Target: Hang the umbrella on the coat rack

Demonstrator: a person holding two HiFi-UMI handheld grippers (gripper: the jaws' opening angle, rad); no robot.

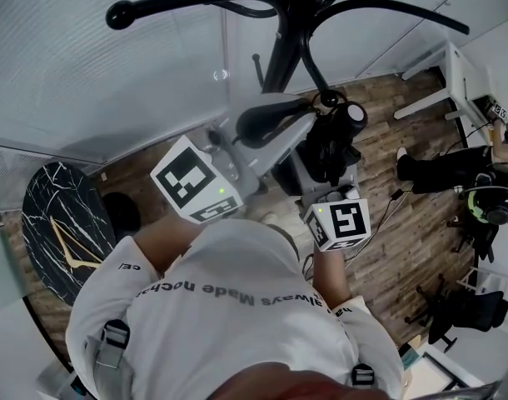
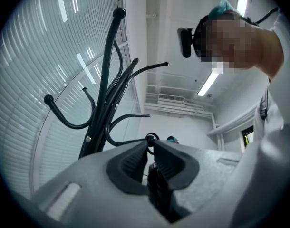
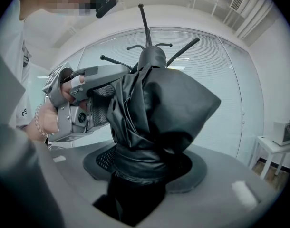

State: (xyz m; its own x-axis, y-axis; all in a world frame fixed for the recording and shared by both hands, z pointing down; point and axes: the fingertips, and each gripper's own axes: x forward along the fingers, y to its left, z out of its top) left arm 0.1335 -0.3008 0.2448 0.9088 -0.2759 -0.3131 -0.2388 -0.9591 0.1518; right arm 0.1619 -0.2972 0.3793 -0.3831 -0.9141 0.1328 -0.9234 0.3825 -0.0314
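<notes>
The black coat rack (image 1: 283,32) stands right in front of me, its curved hooks spreading at the top (image 2: 100,108). My right gripper (image 1: 327,177) is shut on the folded black umbrella (image 1: 333,144), whose bundled fabric (image 3: 159,103) fills the space between its jaws (image 3: 145,160). My left gripper (image 1: 304,111) reaches the umbrella's upper end from the left. In its own view the left gripper (image 2: 150,144) has its jaws pinched on a thin black strap. The strap's small loop (image 2: 151,137) pokes out at the tips. A hand holds that left gripper (image 3: 83,99) beside the umbrella.
A glass wall with blinds (image 1: 112,82) runs behind the rack. A round black marble table (image 1: 58,223) stands at the left. On the wooden floor at the right are a white desk (image 1: 462,82), a seated person's legs (image 1: 441,169) and a black chair base (image 1: 454,307).
</notes>
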